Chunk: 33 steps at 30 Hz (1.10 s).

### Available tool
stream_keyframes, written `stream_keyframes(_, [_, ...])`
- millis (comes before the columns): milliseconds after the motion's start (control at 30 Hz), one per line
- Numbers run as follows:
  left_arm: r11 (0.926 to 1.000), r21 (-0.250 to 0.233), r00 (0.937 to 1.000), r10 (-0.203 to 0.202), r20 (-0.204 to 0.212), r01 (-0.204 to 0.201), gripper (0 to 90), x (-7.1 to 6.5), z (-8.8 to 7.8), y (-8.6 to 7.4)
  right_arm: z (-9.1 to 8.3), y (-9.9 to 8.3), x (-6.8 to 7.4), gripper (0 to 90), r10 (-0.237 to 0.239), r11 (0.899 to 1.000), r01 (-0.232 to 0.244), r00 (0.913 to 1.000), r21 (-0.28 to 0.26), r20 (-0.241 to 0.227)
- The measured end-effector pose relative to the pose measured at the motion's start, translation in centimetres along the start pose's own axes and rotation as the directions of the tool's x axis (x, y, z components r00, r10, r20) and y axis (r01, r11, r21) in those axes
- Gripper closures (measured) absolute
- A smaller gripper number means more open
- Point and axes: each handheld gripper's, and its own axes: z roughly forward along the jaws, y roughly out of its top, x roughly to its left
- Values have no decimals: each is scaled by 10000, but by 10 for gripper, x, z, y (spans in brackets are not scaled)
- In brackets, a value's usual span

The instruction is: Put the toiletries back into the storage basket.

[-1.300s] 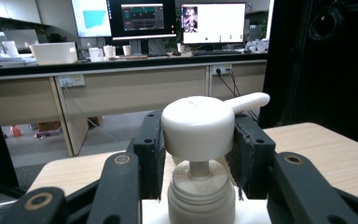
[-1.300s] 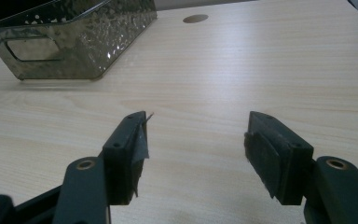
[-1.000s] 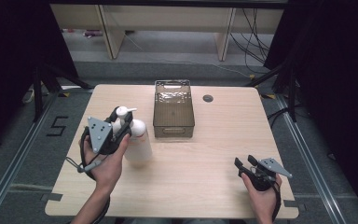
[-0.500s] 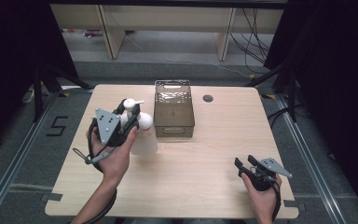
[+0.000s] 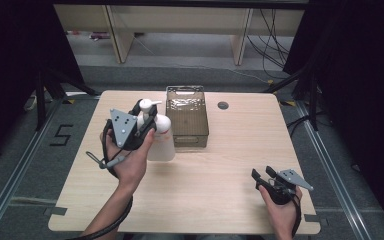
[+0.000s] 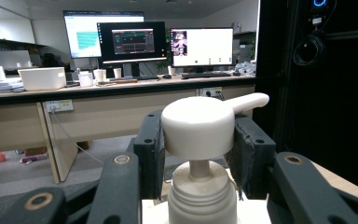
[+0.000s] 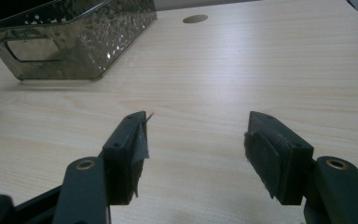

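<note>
My left gripper (image 5: 147, 114) is shut on the pump head (image 6: 198, 125) of a white pump bottle (image 5: 163, 140); its pads press on both sides of the head. The bottle hangs upright from the jaws, its base just above the table at the left of a smoky clear plastic basket (image 5: 203, 116). The spout points toward the basket. At the table's near right edge my right gripper (image 5: 263, 175) rests low over the wood, open with nothing between its pads (image 7: 130, 154). The basket (image 7: 74, 44) lies ahead of it to the left.
A round cable hole (image 5: 223, 105) sits in the tabletop right of the basket, also far ahead in the right gripper view (image 7: 195, 19). Bare light wood (image 5: 220, 170) spreads between the two hands. Beyond the table stand desks with monitors (image 6: 130, 42).
The left hand has lifted the bottle and carried it up the view and to the right, closer to the basket. The right hand has stayed put.
</note>
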Motion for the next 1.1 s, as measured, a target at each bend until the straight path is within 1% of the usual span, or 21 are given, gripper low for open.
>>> stream_keyframes(33, [10000,-1,10000,-18,0,18,589,-1,1,1,2,-1,-1,397,-77,9997,75,9999,-221,-95])
stream_keyframes(67, [10000,-12,10000,-67,3,67,589,-2,3,2,2,-1,-1,397,-75,9997,72,9999,-242,-106])
stream_keyframes(100, [10000,6,10000,-63,8,63,589,-3,4,2,2,-1,-2,397,-148,9996,145,9998,-252,-98])
stream_keyframes(133, [10000,-13,10000,-85,16,85,589,-4,5,3,2,-1,-1,397,-68,9997,66,9999,-242,-107])
stream_keyframes(200, [9999,-49,10000,-87,43,87,589,-6,8,5,2,-1,-1,396,-53,9997,51,9999,-240,-107])
stream_keyframes(233, [10000,-46,10000,-85,36,86,589,-7,9,6,2,-1,-2,396,-140,9995,137,9998,-267,-135])
stream_keyframes(300, [9999,-102,9999,-131,41,131,589,-9,11,8,2,-1,-2,396,-132,9995,128,9998,-296,-142])
stream_keyframes(333, [9998,-120,9999,-140,53,140,589,-10,12,9,1,-1,-1,396,22,9998,-24,9999,-216,-103])
stream_keyframes(367, [9997,-152,9998,-180,53,180,589,-11,13,10,2,-1,-2,395,-185,9994,182,9998,-302,-73])
stream_keyframes(400, [9997,-156,9998,-208,53,208,589,-12,14,11,2,-1,-2,395,-63,9996,59,9999,-286,-151])
stream_keyframes(467, [9995,-191,9996,-257,72,259,589,-13,17,13,2,-1,-2,395,-140,9995,136,9998,-291,-145])
stream_keyframes(500, [9995,-196,9996,-264,73,265,589,-14,18,14,2,-1,-1,395,27,9996,-29,10000,-270,-88])
stream_keyframes(533, [9994,-219,9996,-271,68,272,589,-16,19,15,1,-1,-1,396,4,9997,-7,9999,-227,-131])
stream_keyframes(700, [9994,-263,9997,-223,89,225,589,-21,25,20,2,-1,-1,396,-6,9996,3,9999,-272,-122])
stream_keyframes(767, [9995,-245,9998,-192,83,194,589,-23,28,21,2,-1,-1,395,-78,9996,75,9999,-282,-123])
stream_keyframes(800, [9995,-253,9998,-204,76,206,589,-23,30,21,1,-1,-1,396,-80,9997,76,9999,-236,-148])
stream_keyframes(833, [9992,-110,9992,-373,-129,372,589,-25,30,21,1,-1,-1,396,-80,9997,77,9999,-241,-146])
stream_keyframes(1000, [9994,-77,9993,-329,-157,328,589,-27,35,22,2,-1,-1,396,-74,9995,71,9999,-302,-101])
stream_keyframes(1033, [9994,-99,9993,-325,-156,324,589,-27,35,22,2,-1,-1,396,37,9996,-41,9999,-273,-130])
stream_keyframes(1067, [9994,-109,9994,-319,-163,318,589,-27,36,23,2,-1,-1,396,42,9996,-46,9999,-276,-127])
stream_keyframes(1100, [9994,-133,9993,-323,-172,320,589,-27,36,24,2,-1,-2,396,-107,9995,103,9999,-314,-119])
